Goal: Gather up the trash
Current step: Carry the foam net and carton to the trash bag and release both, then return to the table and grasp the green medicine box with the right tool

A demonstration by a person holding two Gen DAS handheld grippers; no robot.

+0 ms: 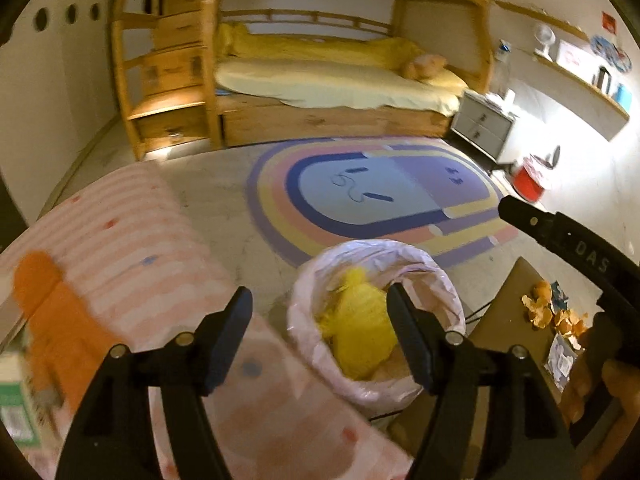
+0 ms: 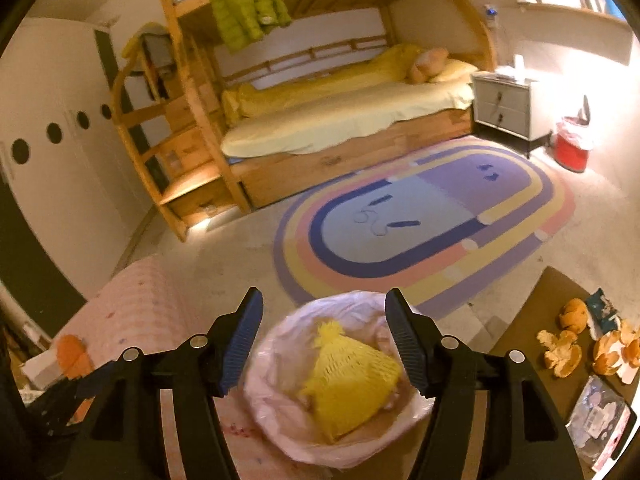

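Yellow mesh bag (image 2: pixel 352 384) is seen lying in the lined bin (image 2: pixel 280 432), apparently released, with the left gripper (image 1: pixel 320 344) and right gripper (image 2: pixel 324 348) both spread empty above it.

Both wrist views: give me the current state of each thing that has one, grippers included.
Left gripper: open, nothing between its fingers.
Right gripper: open, nothing held.
Lined trash bin: open-topped, yellow net bag inside.
Yellow net bag: lying in the bin, free of both grippers.
Orange peels: scattered on the brown table, not yet collected.
Red bin: lined, lid up, across the room.
Green jacket: hanging from the upper bunk.
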